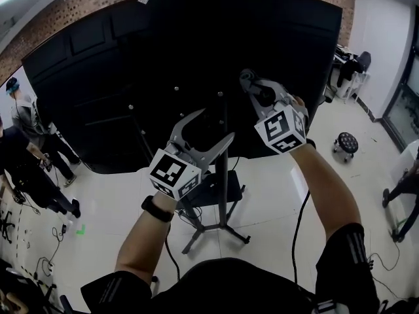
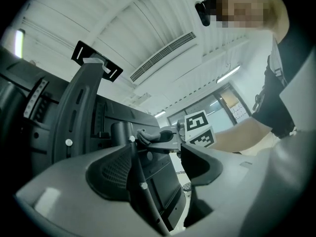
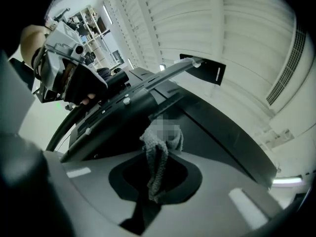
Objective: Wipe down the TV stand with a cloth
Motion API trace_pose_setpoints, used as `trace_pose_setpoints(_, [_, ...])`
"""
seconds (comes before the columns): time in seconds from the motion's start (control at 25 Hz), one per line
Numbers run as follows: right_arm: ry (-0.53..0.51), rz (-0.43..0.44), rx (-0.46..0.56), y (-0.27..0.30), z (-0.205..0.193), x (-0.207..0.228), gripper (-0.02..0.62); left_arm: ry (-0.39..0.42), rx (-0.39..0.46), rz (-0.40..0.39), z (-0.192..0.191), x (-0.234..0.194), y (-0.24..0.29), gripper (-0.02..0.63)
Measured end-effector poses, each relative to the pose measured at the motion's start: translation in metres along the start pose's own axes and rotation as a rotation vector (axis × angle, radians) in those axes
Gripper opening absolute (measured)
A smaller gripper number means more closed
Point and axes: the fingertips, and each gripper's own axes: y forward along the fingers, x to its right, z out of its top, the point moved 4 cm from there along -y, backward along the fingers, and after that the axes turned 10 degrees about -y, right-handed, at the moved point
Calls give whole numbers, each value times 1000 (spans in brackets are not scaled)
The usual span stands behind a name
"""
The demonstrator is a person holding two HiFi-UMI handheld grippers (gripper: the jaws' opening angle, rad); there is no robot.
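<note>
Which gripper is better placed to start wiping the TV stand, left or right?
Right. The right gripper is shut on the grey cloth and is held close to the TV stand. The left gripper has its jaws apart and holds no cloth, so it would probably need a handover first.

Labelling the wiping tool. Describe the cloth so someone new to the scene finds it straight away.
Start at the big black TV back that fills the head view; the right gripper is raised in front of it. Pinched between that gripper's shut jaws is the cloth, a small bunched strip. It is the only soft, grey, knitted thing among hard black panels and metal.
</note>
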Motion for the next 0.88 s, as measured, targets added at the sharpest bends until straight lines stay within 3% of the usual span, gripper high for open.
trace_pose_setpoints(0.6, [37,-121,-143,-41,-90,47,23,-24,1,-51,-17,23,47,324])
trace_pose_setpoints(0.72, [33,-131,-145,-45,-90,50,23,-25,-7,-52,-22,24,50,324])
trace_pose_setpoints(0.88, [50,-110,-54,-45,-65,32,23,-19,-7,-40,-25,22,46,324])
